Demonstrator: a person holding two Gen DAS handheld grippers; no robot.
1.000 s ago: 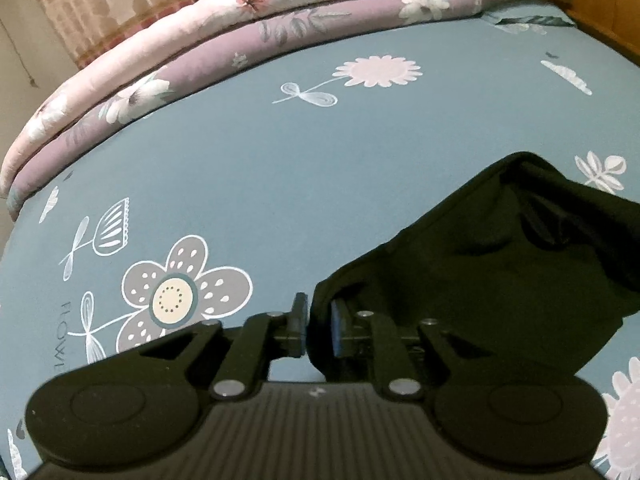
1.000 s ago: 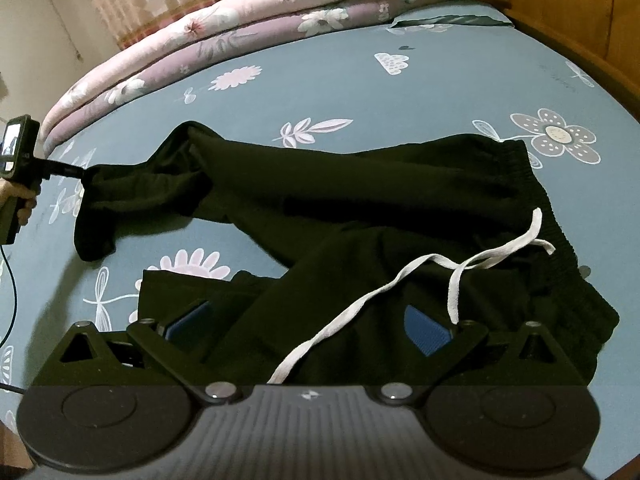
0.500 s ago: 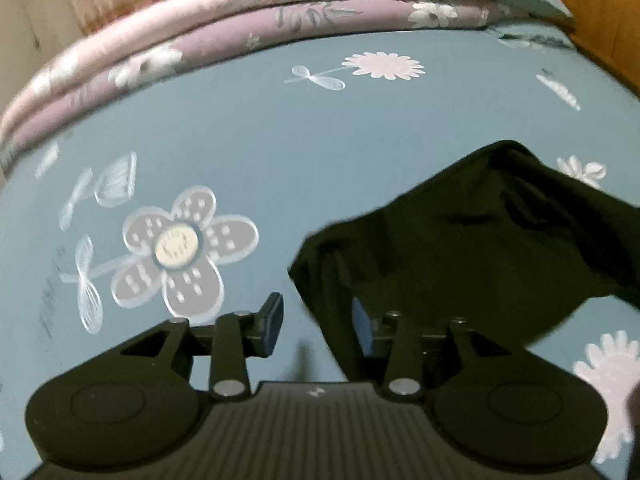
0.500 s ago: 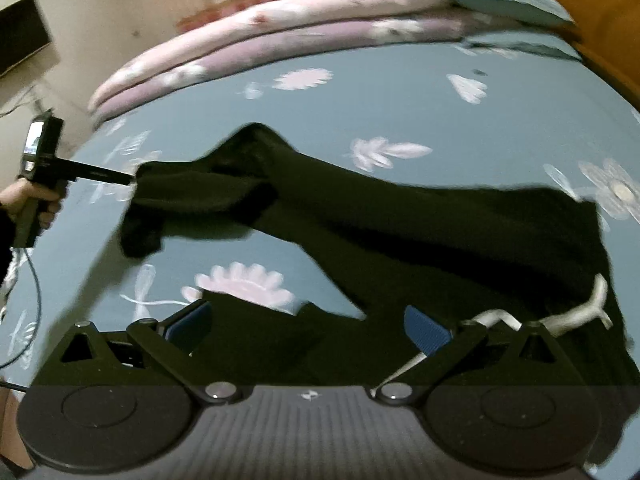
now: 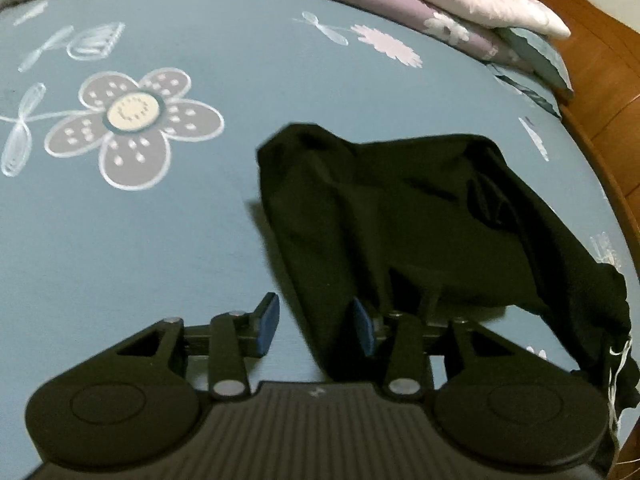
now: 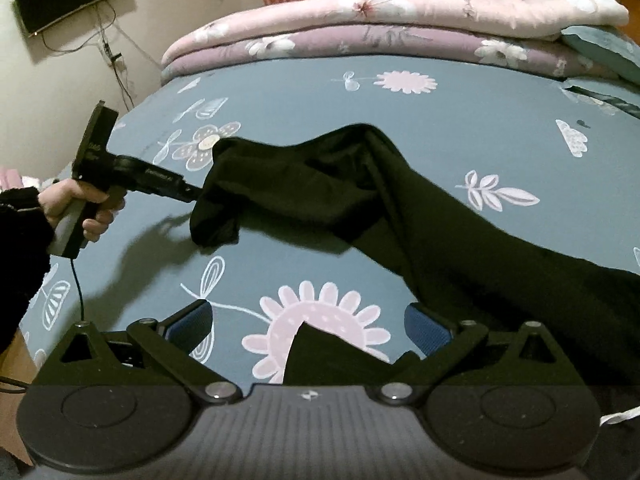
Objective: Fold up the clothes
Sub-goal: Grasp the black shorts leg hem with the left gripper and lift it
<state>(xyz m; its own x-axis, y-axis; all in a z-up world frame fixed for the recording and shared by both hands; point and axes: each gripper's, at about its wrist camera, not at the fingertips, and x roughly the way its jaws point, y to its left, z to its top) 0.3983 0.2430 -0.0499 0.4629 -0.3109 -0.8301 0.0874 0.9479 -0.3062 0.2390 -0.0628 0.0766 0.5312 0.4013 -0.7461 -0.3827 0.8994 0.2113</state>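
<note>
Two tools in play, and the big change is on our left one [image 5: 316,326]: a second ago its blue pads were clamped on the cuff of the black trousers [image 5: 420,216], now they stand apart with the cloth just draped over the right-hand pad. From the right wrist view the left tool [image 6: 188,194] is still up at the leg end, and the leg hangs lifted off the blue flowered bed sheet [image 6: 460,120], so we honestly can't tell whether the cloth is fully let go or just snagged there.

Our right tool [image 6: 308,330] is wide apart too, same as before, hovering low over the sheet with a dark fold of the trousers lying between its pads but not pinched. It has swung leftwards, so the waistband and most of the white drawstring [image 6: 620,416] have slid out of its view.

Trousers are sprawled across the middle of the bed, one leg stretched toward the left, with the folded quilts [image 6: 400,24] stacked at the far edge.

Our read: the leg has been pulled out straight and is being released. Folding proper hasn't started yet.
</note>
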